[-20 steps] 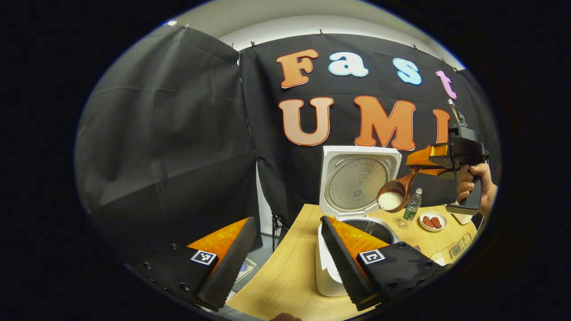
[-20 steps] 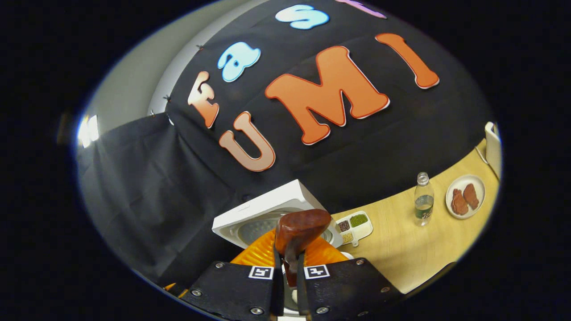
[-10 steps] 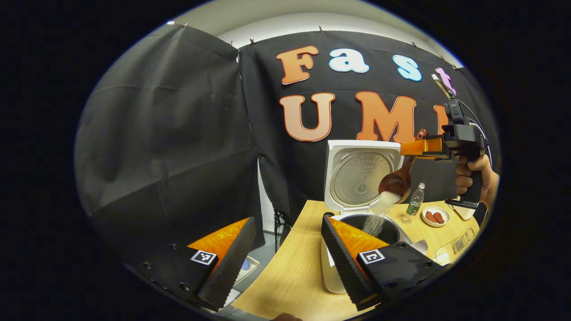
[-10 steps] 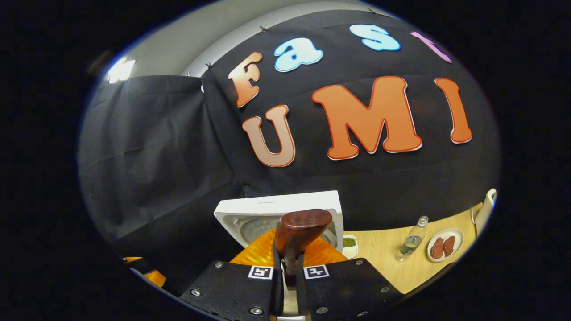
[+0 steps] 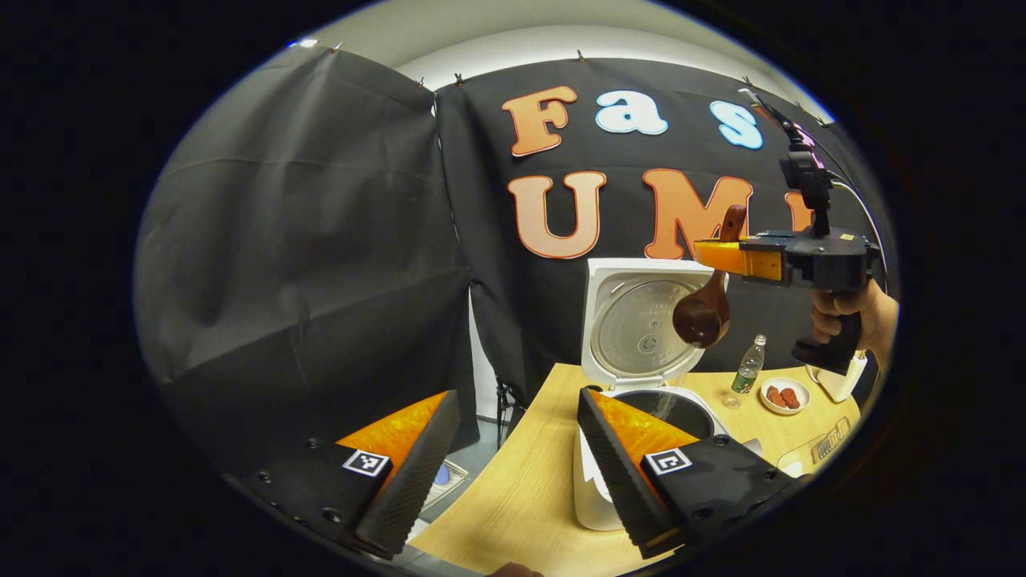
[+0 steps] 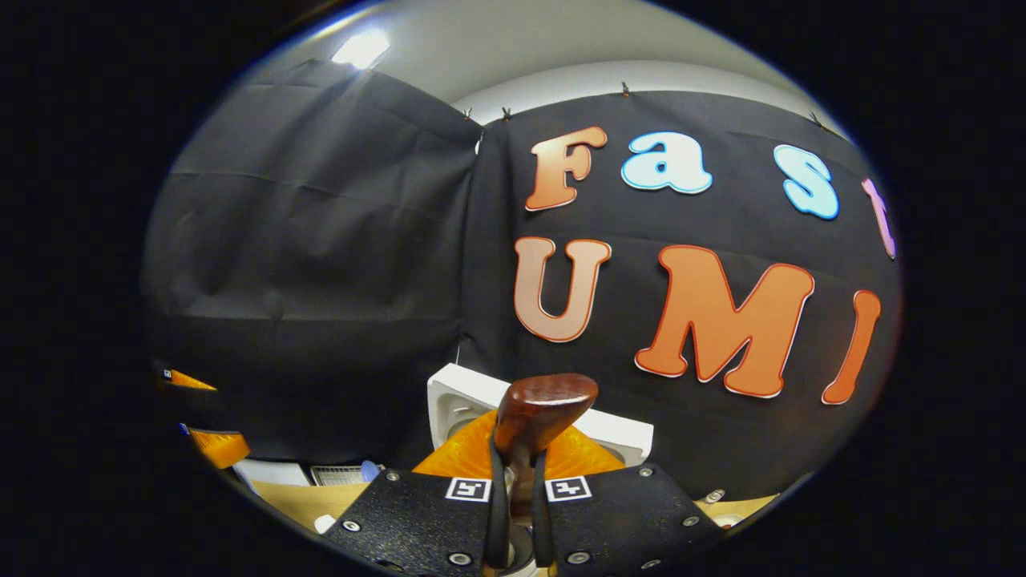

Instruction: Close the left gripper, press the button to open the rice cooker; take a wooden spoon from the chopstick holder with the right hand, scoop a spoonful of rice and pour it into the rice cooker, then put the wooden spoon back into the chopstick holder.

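The right gripper point(image 5: 709, 255) holds a tipped spoon point(image 5: 703, 314) above the open cooker point(image 5: 651, 336); the left gripper's point(image 5: 513, 449) fingers stand apart.

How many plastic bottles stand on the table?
1. The clear plastic bottle with some liquid stands on the light wooden table, right of the open white rice cooker, beside a small plate. Others may be hidden.

Each hand-held gripper point(image 6: 513, 513) has a textured black body with silver screws and small square black-and-white markers.
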`<state>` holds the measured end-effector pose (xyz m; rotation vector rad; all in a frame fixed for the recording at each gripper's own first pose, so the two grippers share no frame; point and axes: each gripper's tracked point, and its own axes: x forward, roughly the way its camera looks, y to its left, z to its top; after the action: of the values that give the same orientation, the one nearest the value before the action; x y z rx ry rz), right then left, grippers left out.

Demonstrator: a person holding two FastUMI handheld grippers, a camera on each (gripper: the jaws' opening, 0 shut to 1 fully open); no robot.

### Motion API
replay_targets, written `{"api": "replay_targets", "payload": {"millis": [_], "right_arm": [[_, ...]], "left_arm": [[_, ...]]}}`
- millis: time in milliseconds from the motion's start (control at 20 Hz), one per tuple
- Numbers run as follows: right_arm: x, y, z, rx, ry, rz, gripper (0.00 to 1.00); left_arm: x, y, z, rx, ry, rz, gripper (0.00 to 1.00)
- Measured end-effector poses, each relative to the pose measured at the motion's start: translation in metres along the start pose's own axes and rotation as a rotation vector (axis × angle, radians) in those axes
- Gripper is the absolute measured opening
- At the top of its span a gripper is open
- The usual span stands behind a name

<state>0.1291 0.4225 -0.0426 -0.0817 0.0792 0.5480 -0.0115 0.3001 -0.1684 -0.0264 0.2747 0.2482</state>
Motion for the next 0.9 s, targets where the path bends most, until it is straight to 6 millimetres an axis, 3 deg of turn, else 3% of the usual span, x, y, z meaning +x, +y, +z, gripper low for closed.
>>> {"api": "replay_targets", "payload": {"millis": [150,300,600,900], "right_arm": [[0.0,0.001,0.007,0.001,-0.019,0.027,0.11],[-0.007,-0.007,0.001,0.12,-0.012,0.032,0.11],[-0.043,-0.061,-0.023,0.462,0.038,0.0,0.11],[-0.103,-0.124,-0.075,0.621,0.112,-0.101,0.11]], "left_arm": [[-0.001,0.0,0.0,-0.004,0.001,0.012,1.0],[-0.003,-0.002,-0.002,-0.01,0.001,0.016,1.0],[-0.01,-0.03,0.0,-0.005,0.003,0.003,1.0],[-0.018,-0.082,-0.007,-0.014,0.031,-0.048,0.96]]}}
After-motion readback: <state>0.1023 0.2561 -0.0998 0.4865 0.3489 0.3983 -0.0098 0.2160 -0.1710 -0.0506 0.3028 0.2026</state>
